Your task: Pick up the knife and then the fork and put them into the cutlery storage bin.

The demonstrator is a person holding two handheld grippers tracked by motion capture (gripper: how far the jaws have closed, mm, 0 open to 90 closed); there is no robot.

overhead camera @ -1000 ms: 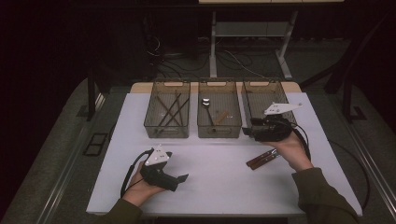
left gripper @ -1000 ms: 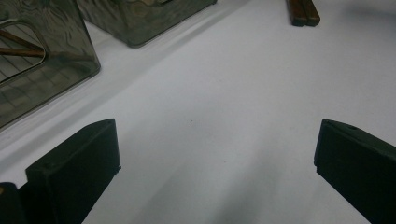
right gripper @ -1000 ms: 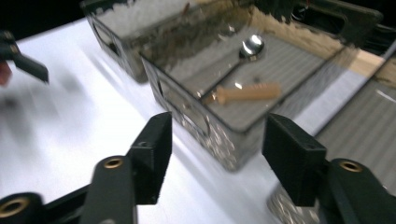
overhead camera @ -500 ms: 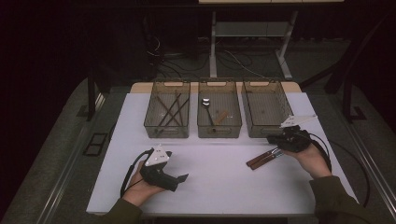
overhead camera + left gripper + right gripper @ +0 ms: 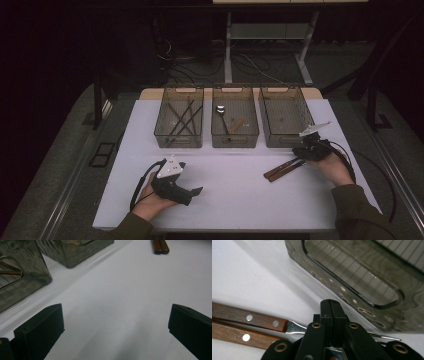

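- Gripping the two wooden-handled utensils (image 5: 249, 325) on the worktop (image 5: 230, 200), the right claw (image 5: 332, 315) has just clamped their metal necks.
- Lift level so neither slips.
- Left claw (image 5: 112, 322) rests wide.

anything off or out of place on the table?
Mostly tidy. Two wooden-handled utensils lie loose on the white table in front of the empty right-hand smoked plastic bin, while the other cutlery sits in bins. The right gripper is shut at their metal ends. Nothing spilled or damaged.
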